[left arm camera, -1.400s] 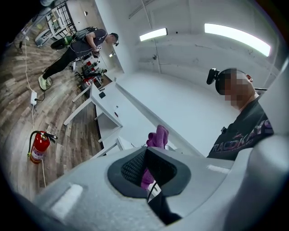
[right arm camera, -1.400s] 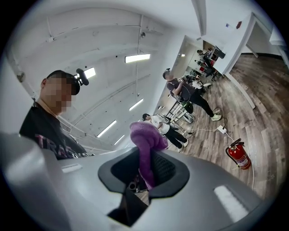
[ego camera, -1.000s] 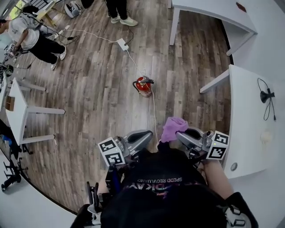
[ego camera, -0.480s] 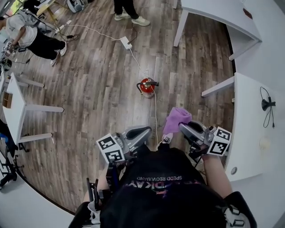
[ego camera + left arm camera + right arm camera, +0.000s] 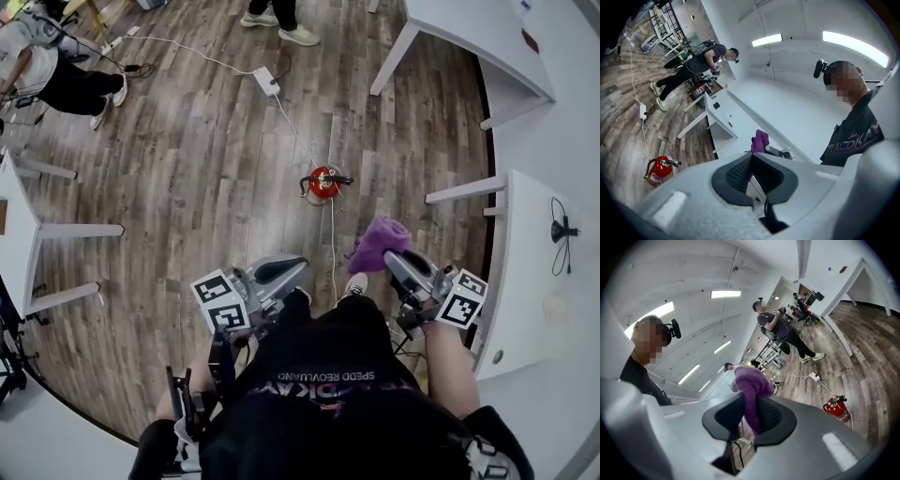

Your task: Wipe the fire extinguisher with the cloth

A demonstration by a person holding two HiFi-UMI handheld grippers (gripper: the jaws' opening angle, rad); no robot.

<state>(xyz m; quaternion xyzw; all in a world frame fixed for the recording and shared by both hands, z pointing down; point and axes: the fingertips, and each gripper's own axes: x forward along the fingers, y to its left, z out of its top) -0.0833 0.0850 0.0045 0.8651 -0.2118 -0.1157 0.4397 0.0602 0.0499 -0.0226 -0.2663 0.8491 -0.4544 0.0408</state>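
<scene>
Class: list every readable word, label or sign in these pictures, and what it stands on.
"TRACOK", cut off: person's black T-shirt, left gripper view.
"SPEDD", rest blurred: same shirt, head view.
Red fire extinguisher label: too small to read.
Black-and-white square markers: patterns, no words.

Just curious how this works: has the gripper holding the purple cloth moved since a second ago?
Yes. The right gripper with the cloth has come closer to the fire extinguisher.
</scene>
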